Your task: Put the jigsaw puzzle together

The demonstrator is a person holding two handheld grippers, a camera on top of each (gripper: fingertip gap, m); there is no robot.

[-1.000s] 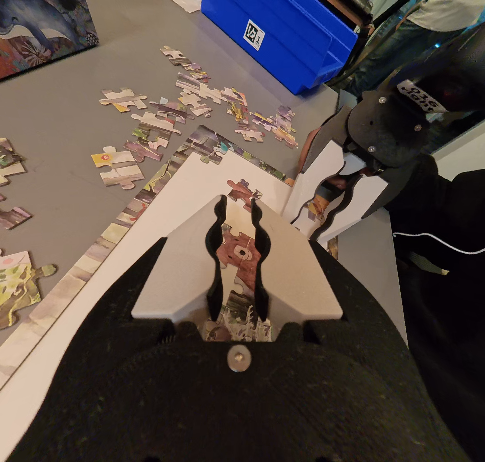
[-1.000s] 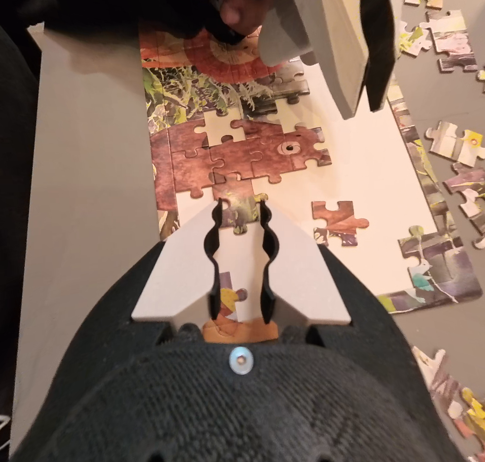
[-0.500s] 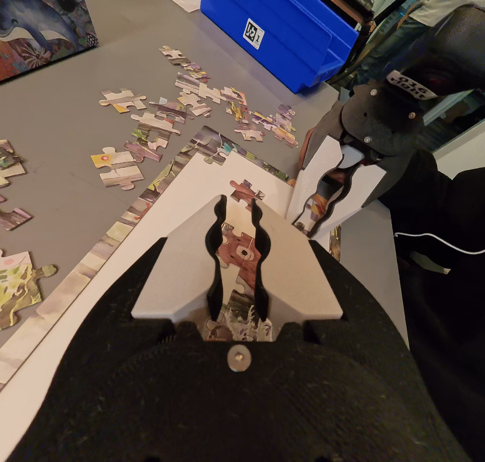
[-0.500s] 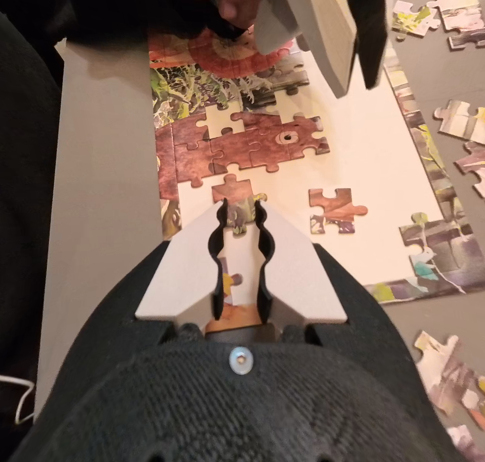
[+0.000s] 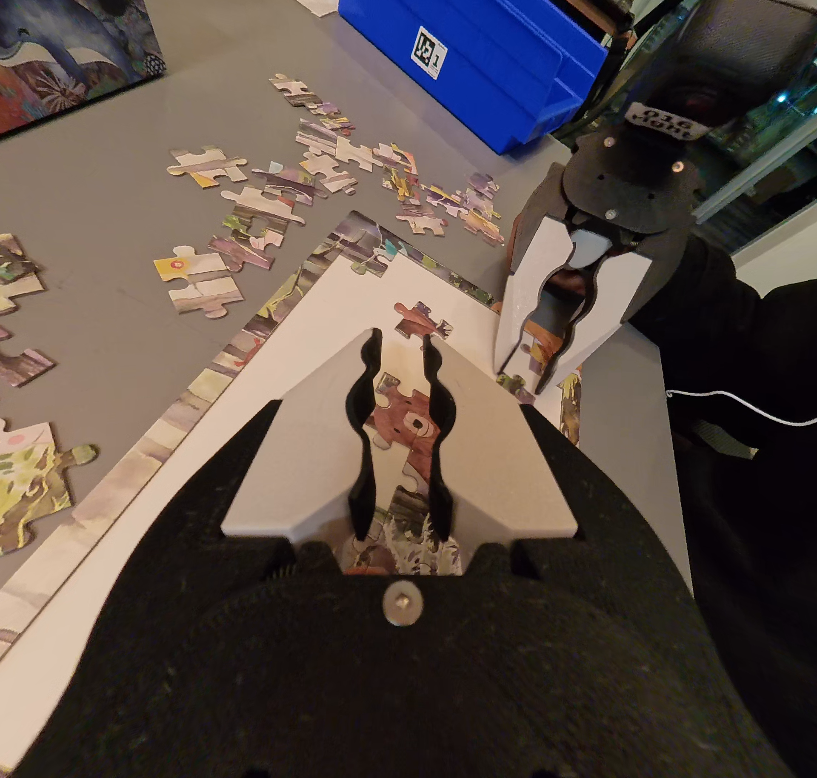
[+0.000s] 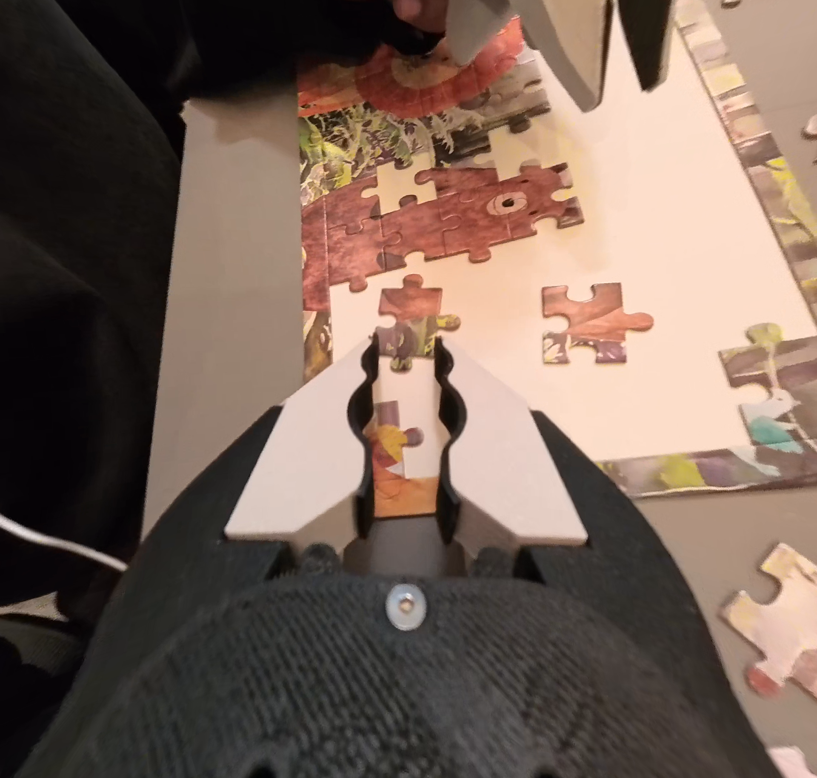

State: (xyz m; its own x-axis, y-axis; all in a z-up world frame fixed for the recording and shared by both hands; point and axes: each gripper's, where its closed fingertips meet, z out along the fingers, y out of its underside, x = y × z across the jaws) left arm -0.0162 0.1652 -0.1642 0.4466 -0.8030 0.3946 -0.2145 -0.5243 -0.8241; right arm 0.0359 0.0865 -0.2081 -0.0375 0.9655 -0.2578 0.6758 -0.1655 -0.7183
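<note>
Right gripper point(image 6: 407, 345) fingers slightly spread, tips straddling the lower edge of a loose brown puzzle piece point(image 6: 413, 315) on the white board point(image 6: 641, 270); whether they pinch it cannot be told. Assembled brown section point(image 6: 442, 226) at 12 o'clock of that piece, just apart. Second loose piece point(image 6: 588, 326) at 3 o'clock. Left gripper point(image 5: 400, 341) fingers narrowly parted, empty, above the assembled section.

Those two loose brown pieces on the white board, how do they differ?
The piece nearer the claw lies right at the right claw tips, just below the brown assembled section; the other loose piece lies apart on the bare white board. The first's knob points toward that section, the second's sideways. Both are brown above, purple-green below.
</note>
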